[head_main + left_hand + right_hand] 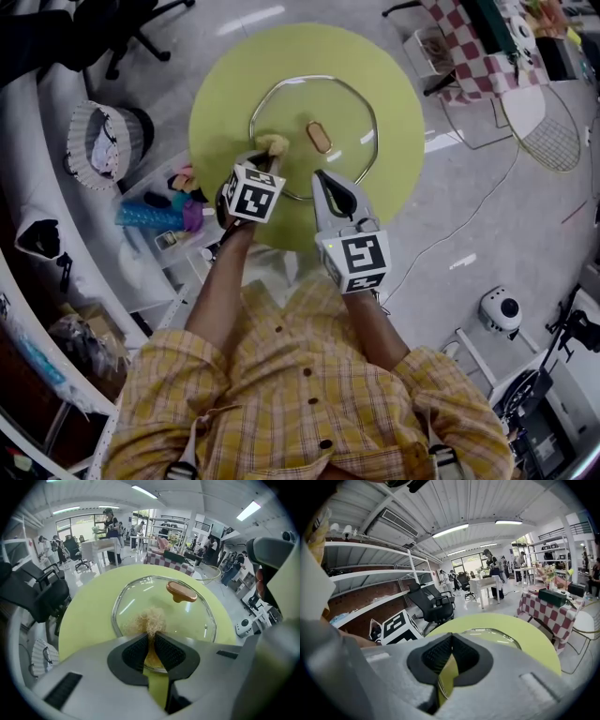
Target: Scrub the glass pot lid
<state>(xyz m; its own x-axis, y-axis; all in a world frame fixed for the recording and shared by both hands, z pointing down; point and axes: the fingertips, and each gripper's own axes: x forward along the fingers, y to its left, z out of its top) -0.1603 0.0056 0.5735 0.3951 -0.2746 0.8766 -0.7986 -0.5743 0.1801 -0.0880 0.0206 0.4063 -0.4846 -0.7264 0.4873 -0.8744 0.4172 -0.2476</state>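
1. Nearest us, the right gripper [322, 176] has its jaws closed on nothing.
2. Beside it, the left gripper [266, 156] clamps a tan scrubber [276, 143] against the glass.
3. Further, we see the glass pot lid [352, 111] flat on the green table [214, 103], with its knob [319, 137] upward and the knob's long axis running near-to-far.

Person: yellow plaid shirt [309, 403], dark buttons [305, 372] down front, sleeves [173, 361] ending above forearms; grey straps [183, 466] with buckles at shoulders. Left gripper [270, 150], right gripper [320, 178]: grey shells, black ribbed pads [136, 652], each with white cube [253, 193] bearing black square markers.
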